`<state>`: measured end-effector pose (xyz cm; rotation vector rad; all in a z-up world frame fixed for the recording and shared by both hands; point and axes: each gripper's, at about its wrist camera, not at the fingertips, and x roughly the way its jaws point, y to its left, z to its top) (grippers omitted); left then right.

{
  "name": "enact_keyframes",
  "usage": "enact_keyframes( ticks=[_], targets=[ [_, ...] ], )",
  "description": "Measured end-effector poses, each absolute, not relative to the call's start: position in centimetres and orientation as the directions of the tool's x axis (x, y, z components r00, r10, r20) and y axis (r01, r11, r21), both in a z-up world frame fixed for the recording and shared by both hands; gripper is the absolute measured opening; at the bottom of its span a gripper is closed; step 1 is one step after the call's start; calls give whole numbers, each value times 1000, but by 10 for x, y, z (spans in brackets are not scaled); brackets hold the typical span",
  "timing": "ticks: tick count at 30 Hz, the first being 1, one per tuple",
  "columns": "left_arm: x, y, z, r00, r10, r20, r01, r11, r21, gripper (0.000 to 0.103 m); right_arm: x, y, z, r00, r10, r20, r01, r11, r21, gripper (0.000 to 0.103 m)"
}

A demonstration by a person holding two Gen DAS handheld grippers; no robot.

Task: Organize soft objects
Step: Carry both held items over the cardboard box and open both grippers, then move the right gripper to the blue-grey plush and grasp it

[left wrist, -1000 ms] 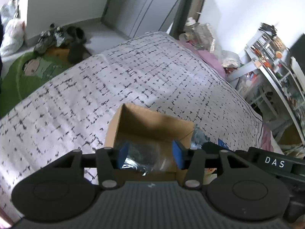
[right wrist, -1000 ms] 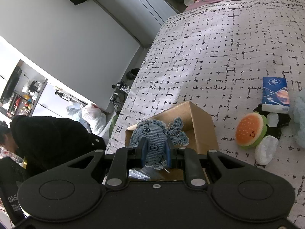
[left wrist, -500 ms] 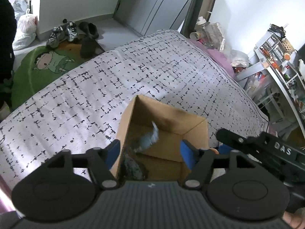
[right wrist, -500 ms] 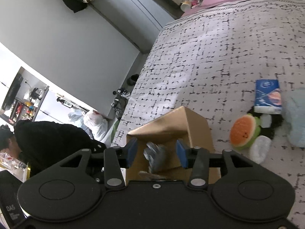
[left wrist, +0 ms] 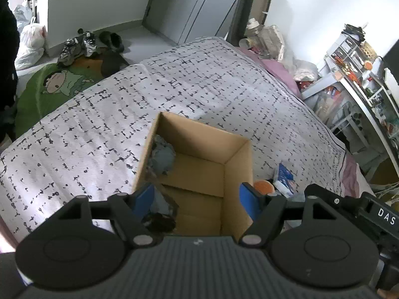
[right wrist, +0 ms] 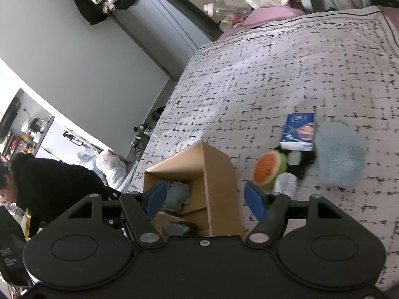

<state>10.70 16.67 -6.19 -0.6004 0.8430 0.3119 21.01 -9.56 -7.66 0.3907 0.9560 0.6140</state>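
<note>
An open cardboard box (left wrist: 234, 154) (right wrist: 219, 174) stands on the patterned bedspread. Inside it lies a blue denim soft toy (left wrist: 162, 158) (right wrist: 177, 195) against one wall, with a dark item (left wrist: 159, 221) near the box's near end. My left gripper (left wrist: 197, 199) hovers over the box, its jaws opening and nothing between them. My right gripper (right wrist: 204, 199) also hangs above the box, jaws opening and empty. Right of the box lie a watermelon plush (right wrist: 269, 169), a blue tissue pack (right wrist: 298, 132), a fluffy light-blue item (right wrist: 340, 154) and a white item (right wrist: 285, 184).
The bedspread (left wrist: 87, 134) stretches far beyond the box. A person in black (right wrist: 49, 186) bends at the bedside. Shoes (left wrist: 79, 44) and a green mat (left wrist: 54, 87) lie on the floor. Cluttered shelves (left wrist: 354, 74) stand beyond the bed's far side.
The right gripper opened and let the denim toy fall into the box. The left gripper opened wide too, releasing a crinkly item. Both drew back a little from the box.
</note>
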Motion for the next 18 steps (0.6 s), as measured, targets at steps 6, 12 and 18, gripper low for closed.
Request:
enact_keyframes(
  ticks=[6,12,18],
  targets=[
    [106,149,-56,643,23,-765,-465,806,-366,79,209,-120,-76,457,633,-625,-287,770,570,68],
    [108,132,-53,646,20,-763,-451,817,-361,80,209,-143,-77,471,629,-618,-278,771,573,68],
    [113,115,-50,653,12,-758,-435,825,-361,80,218,-162,-82,481,624,-616,-257,772,581,68]
  ],
)
